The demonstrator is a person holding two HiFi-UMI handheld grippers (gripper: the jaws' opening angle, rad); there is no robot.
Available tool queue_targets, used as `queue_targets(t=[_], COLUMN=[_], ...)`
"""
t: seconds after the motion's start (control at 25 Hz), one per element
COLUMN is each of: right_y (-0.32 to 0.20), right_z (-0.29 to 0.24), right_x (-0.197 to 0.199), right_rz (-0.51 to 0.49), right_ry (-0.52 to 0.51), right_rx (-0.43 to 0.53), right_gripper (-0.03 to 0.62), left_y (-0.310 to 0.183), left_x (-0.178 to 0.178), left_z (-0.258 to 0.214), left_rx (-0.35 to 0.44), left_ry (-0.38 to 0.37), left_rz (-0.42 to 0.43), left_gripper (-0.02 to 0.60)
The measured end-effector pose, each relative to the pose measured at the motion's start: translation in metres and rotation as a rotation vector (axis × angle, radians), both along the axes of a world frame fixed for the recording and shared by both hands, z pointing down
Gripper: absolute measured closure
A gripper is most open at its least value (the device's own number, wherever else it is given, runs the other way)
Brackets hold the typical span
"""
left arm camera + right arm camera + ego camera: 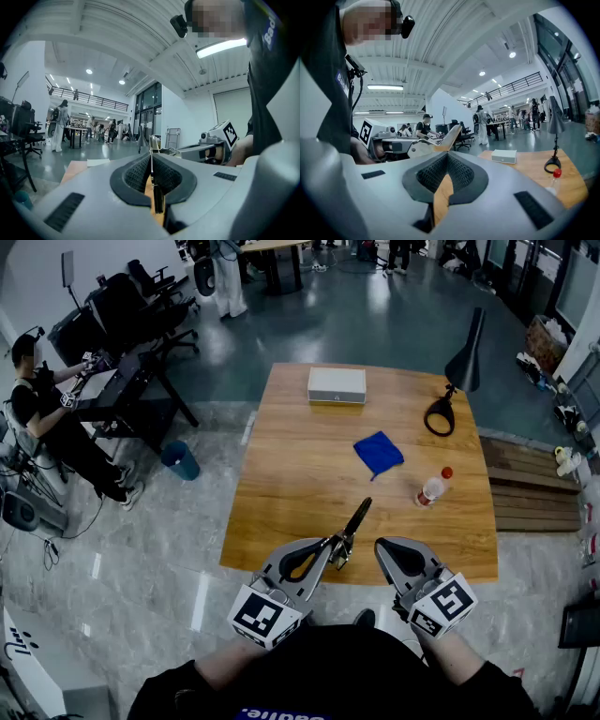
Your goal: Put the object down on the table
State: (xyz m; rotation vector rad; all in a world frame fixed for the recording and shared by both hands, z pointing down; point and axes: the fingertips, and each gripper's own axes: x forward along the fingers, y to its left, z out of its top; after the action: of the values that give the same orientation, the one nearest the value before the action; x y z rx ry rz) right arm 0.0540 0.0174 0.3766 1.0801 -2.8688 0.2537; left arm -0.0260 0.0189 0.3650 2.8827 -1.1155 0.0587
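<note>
Knife [354, 524], or some thin flat blade like it, is clamped in the left claw [330, 549] and sticks out ahead of the tips, up and away toward the far right. It is held over the near edge of the surface [281, 484]. The right claw [382, 546] is just beside it with jaws together and nothing between them. Judging by looks, the knife is stiff, light and narrow, with slick flat sides that could pivot in the pads. It is best held low near the thicker dark end and laid flat. It is hard to tell which end is the handle, since the left gripper view shows it edge-on as a bare line. Height above the surface is unclear. The blue cloth [379, 452] and bottle [432, 487] lie well ahead of the claw tips.
</note>
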Motion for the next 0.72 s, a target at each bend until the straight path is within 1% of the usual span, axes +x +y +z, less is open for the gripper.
queue_targets(t=[0.12, 0.32, 0.48, 0.72], right_y=[-0.001, -0.001, -0.001, -0.005], right_z=[0.000, 0.001, -0.001, 0.005], right_x=[0.000, -0.001, -0.001, 0.017], right_rz=[0.000, -0.002, -0.029, -0.065], right_ry=[0.001, -0.008, -0.013, -0.029], right_rx=[-0.002, -0.003, 0.008, -0.015], right_gripper=[0.591, 0.591, 0.589, 0.589], left_y=[-0.001, -0.002, -0.005, -0.013], left_x=[-0.001, -0.001, 0.004, 0.020], left_z=[0.001, 0.004, 0.008, 0.013], left_rx=[-0.011, -0.016, -0.029, -0.039], left_ry=[-0.001, 0.002, 0.000, -0.019], left_rz=[-0.015, -0.009, -0.014, -0.049], left_gripper=[0.569, 0.569, 0.569, 0.569])
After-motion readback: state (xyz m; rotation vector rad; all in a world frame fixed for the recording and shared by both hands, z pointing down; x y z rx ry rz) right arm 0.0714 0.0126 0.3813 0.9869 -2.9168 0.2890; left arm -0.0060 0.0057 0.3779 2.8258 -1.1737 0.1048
